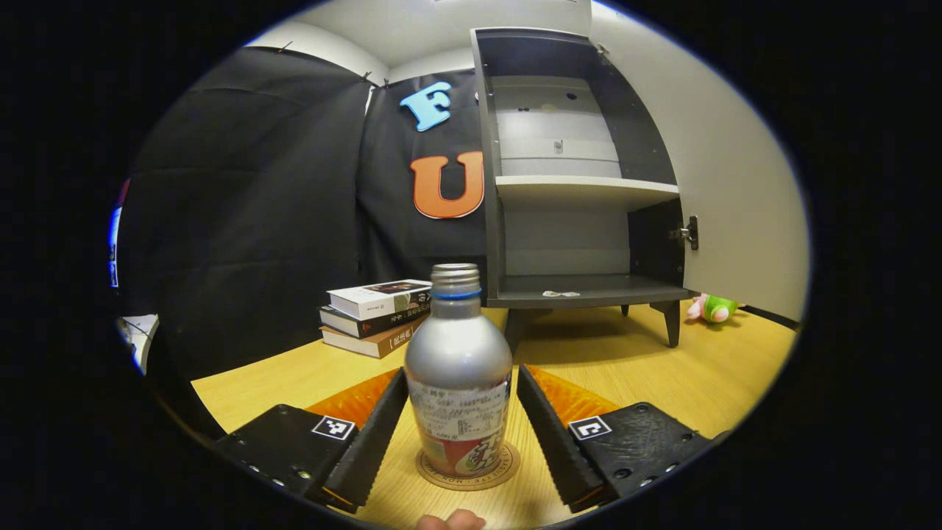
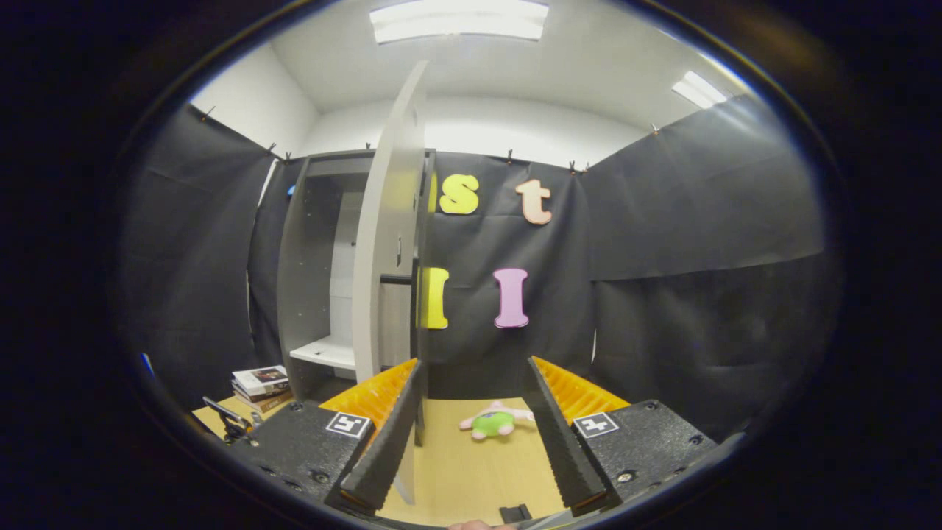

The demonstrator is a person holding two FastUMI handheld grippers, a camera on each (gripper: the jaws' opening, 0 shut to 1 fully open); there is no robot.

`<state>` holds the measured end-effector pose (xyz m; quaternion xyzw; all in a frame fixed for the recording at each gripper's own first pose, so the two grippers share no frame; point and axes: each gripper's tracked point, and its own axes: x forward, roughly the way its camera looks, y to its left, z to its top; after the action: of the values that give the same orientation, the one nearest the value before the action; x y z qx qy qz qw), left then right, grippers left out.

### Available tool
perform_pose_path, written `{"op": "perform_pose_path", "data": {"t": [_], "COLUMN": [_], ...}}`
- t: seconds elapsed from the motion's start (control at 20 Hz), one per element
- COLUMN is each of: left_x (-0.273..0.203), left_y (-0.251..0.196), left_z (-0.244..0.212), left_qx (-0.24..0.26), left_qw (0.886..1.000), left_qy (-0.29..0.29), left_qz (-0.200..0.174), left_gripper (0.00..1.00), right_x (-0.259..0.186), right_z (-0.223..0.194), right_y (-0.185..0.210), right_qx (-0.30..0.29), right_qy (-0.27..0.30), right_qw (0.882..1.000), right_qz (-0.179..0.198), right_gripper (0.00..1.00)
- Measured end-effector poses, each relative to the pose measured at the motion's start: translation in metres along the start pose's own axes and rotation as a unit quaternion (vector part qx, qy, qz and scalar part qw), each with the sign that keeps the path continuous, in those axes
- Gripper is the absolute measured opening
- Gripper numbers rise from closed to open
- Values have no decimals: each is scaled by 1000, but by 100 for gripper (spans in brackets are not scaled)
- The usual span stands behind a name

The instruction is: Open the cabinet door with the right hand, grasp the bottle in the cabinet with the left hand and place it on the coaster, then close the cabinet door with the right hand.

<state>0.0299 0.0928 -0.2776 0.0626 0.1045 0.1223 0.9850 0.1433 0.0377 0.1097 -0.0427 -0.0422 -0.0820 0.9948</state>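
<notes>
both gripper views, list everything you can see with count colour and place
bottle: 1, silver with a printed label, upright on the coaster, between the left gripper's fingers
coaster: 1, tan, round, on the table
table: 1, light wood
cabinet: 1, dark grey with pale shelves, on the table, nothing much inside
cabinet door: 1, pale grey, swung open
books: 3, stacked left of the cabinet
plush toy: 1, green and pink, on the table right of the cabinet
ceiling lights: 2, white
left gripper: 1, open around the bottle, gaps on both sides
right gripper: 1, open, near the door's edge
</notes>
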Motion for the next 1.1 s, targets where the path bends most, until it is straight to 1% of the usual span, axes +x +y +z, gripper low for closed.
{"op": "perform_pose_path", "data": {"t": [0.05, 0.15, 0.2, 0.25, 0.35, 0.45, 0.5, 0.55, 0.6, 0.65, 0.7, 0.85, 1.0, 1.1], "left_x": [0, 0, -2, -6, -14, -26, -32, -40, -48, -53, -60, -76, -85, -86], "left_y": [2, 9, 10, 10, 12, 7, 5, 4, 0, -1, 1, 13, 26, 31], "left_z": [3, 18, 30, 43, 75, 108, 127, 145, 162, 176, 188, 224, 241, 248], "left_qx": [1, 12, 17, 22, 29, 31, 27, 20, 8, -5, -18, -36, -46, -57], "left_qw": [1000, 1000, 999, 999, 998, 996, 996, 995, 994, 994, 994, 993, 993, 993], "left_qy": [-2, -16, -29, -41, -61, -75, -82, -90, -96, -96, -95, -105, -102, -97], "left_qz": [1, 8, 8, 5, -2, -24, -31, -39, -49, -55, -57, -39, -33, -36], "left_gripper": [95, 96, 100, 96, 96, 96, 100, 96, 100, 96, 96, 96, 96, 94], "right_x": [1, 2, 2, 4, 9, 13, 17, 21, 24, 26, 29, 38, 50, 59], "right_z": [-1, -4, -5, -5, -11, -13, -14, -17, -17, -18, -17, -15, -21, -24], "right_y": [-1, -3, -5, -7, -9, -11, -10, -8, -7, -8, -9, -9, -13, 1], "right_qx": [2, 7, 11, 15, 22, 29, 34, 39, 44, 48, 51, 53, 38, 31], "right_qy": [0, 0, 0, 1, 5, 6, 6, 7, 8, 5, 0, -17, -15, -12], "right_qw": [1000, 1000, 1000, 1000, 1000, 1000, 999, 999, 999, 999, 998, 998, 999, 997], "right_qz": [0, 0, -1, -1, 0, 3, 7, 13, 20, 23, 25, 35, 36, 65], "right_gripper": [86, 86, 86, 86, 86, 86, 86, 86, 86, 86, 86, 87, 87, 87]}}
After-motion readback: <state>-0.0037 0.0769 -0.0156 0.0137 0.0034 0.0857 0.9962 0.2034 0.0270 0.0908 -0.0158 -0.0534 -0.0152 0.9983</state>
